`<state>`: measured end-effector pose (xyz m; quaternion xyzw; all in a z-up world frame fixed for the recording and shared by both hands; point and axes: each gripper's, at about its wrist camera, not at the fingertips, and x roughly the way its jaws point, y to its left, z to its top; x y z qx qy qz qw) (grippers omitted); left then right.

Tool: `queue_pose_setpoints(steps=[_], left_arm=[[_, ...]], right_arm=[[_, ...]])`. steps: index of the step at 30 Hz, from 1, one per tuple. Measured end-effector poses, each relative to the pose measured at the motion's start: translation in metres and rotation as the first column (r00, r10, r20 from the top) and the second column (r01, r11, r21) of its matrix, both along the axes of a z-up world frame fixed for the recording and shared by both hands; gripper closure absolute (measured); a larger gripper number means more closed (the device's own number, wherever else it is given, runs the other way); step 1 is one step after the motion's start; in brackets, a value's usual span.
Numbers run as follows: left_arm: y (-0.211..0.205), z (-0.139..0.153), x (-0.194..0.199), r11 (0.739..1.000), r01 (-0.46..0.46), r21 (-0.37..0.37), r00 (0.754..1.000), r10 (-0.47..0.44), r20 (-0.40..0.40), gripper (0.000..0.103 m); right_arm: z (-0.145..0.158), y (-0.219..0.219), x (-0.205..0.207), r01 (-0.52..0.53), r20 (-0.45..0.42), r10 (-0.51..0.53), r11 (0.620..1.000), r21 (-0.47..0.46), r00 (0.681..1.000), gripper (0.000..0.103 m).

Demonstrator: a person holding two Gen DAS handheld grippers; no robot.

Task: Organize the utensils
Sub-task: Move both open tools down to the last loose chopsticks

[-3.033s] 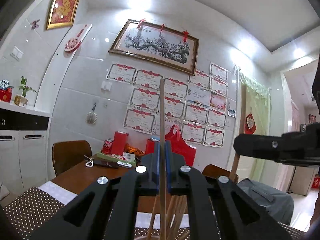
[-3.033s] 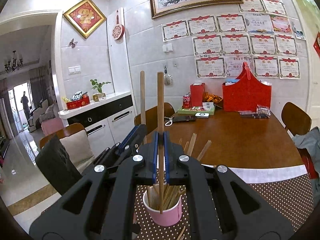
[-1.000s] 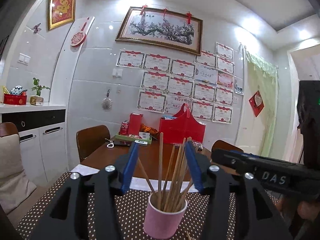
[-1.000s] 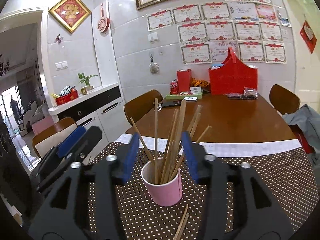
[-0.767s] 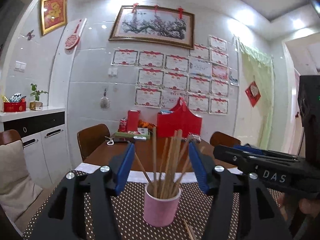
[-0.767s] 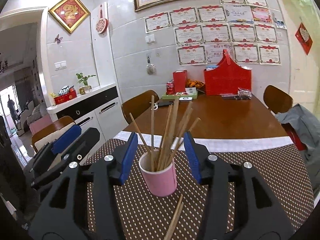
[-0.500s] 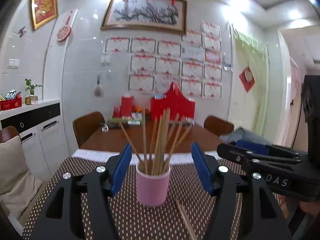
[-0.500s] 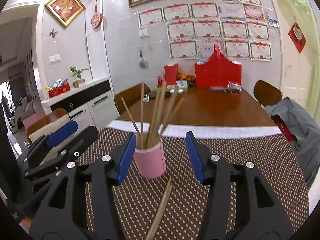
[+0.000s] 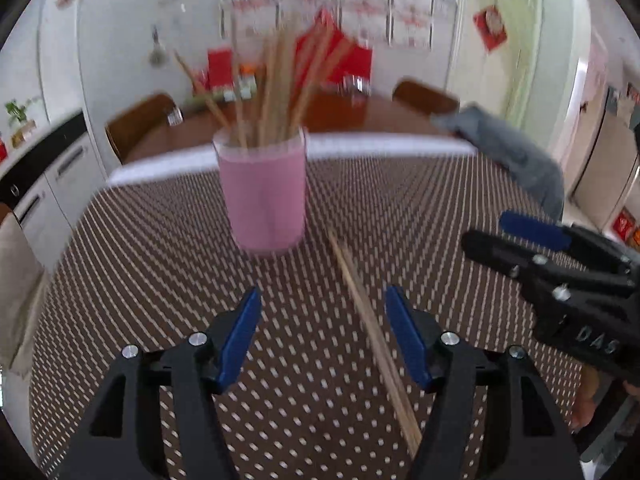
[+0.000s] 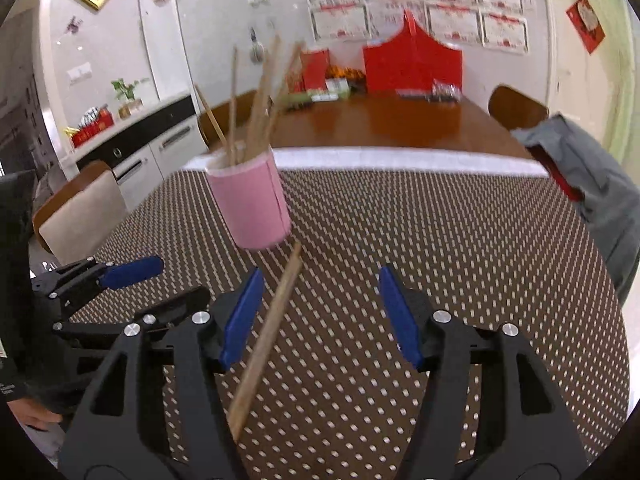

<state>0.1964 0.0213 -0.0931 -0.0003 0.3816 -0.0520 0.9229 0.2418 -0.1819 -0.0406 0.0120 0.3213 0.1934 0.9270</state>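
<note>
You cannot count the chopsticks in the pink cup (image 9: pixel 264 196), because motion blur smears them together. The loose chopsticks (image 9: pixel 372 332) on the mat run behind the black gripper body, so their near ends stay hidden from you.

Two black hand-held grippers with blue finger pads

The left gripper (image 9: pixel 322 316) and right gripper (image 10: pixel 320 304) share black angular frames, silver round screws at the joints and flat blue pads (image 9: pixel 240 336) inside each finger. White lettering "DAS" marks the right gripper's side, at the right of the left view.
</note>
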Motion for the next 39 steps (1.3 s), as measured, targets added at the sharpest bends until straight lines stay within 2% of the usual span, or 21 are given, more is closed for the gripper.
queue_pose_setpoints(steps=[4,13,20,27,33,36,39], left_arm=[[-0.007,-0.027,0.006,1.0,0.018,0.017,0.995,-0.016,-0.098,0.039],[-0.015,-0.056,0.017,0.999,0.016,0.047,0.983,-0.007,-0.184,0.039],[-0.017,-0.055,0.03,0.999,0.016,0.042,0.981,-0.007,-0.192,0.035],[-0.001,-0.053,0.03,1.0,-0.003,0.016,0.978,0.006,-0.209,0.032],[-0.003,-0.051,0.036,0.998,-0.022,0.064,0.973,0.036,-0.228,0.032],[-0.011,-0.052,0.047,0.991,-0.041,0.124,0.967,0.07,-0.244,0.03],[-0.013,-0.051,0.061,0.993,-0.04,0.112,0.961,0.069,-0.268,0.03]], right_arm=[[-0.019,-0.008,0.004,0.007,-0.051,-0.007,1.0,-0.006,0.999,0.041],[-0.048,-0.02,0.012,0.006,-0.136,-0.004,1.0,0.017,0.991,0.04],[-0.052,-0.026,0.016,-0.005,-0.156,0.011,0.999,0.038,0.988,0.039],[-0.054,-0.027,0.021,-0.017,-0.174,0.027,0.998,0.061,0.984,0.038],[-0.058,-0.016,0.027,-0.048,-0.192,0.058,0.997,0.059,0.98,0.038],[-0.059,-0.01,0.031,-0.06,-0.203,0.07,0.997,0.055,0.977,0.038],[-0.062,-0.006,0.034,-0.071,-0.221,0.081,0.996,0.054,0.972,0.038]])
